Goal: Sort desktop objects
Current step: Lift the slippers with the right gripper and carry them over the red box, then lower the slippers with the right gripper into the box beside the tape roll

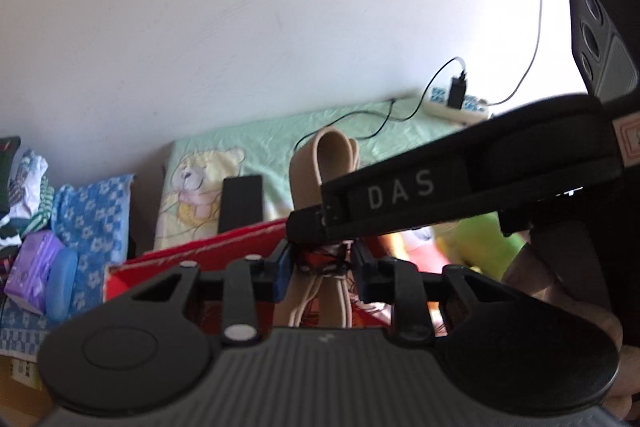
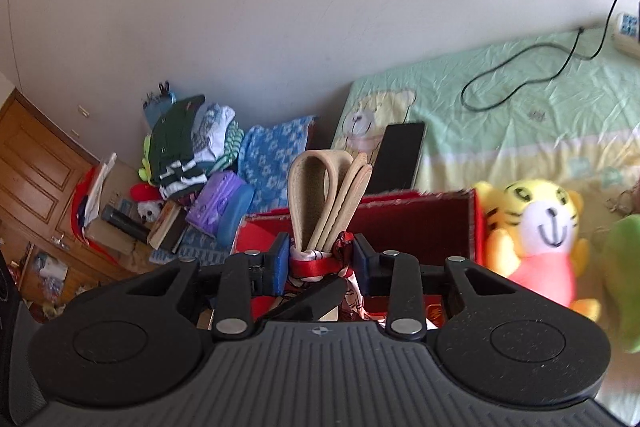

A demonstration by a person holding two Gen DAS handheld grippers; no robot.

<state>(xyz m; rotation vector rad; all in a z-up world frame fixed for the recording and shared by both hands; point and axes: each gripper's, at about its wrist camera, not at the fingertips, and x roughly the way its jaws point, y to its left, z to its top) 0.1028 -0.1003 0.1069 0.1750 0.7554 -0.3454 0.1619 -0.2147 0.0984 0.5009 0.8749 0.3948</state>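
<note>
- A bundle of beige looped straps (image 2: 326, 195), tied with a red patterned cloth (image 2: 320, 261), is clamped between the blue pads of the right gripper (image 2: 322, 259); the loops stand upright above the pads.
- In the left wrist view, the same bundle (image 1: 332, 163) is pinched low down by the left gripper (image 1: 322, 263), whose jaws stand nearly closed on the red patterned cloth (image 1: 320, 261).
- The right gripper's black body (image 1: 460, 187) is seen crossing the left wrist view from the right, touching the bundle.
- An open red box (image 2: 420, 227) lies directly behind the bundle, on a bed (image 2: 520, 115) with a green bear-print sheet.
- A black phone (image 2: 400, 155) is seen lying on the sheet, just beyond the box's far edge.
- A tiger plush toy (image 2: 536, 239) is propped beside the box's right wall.
- A black cable (image 2: 520, 83) runs across the sheet to a power strip (image 1: 456, 107) at the bed's far edge, against the wall.
</note>
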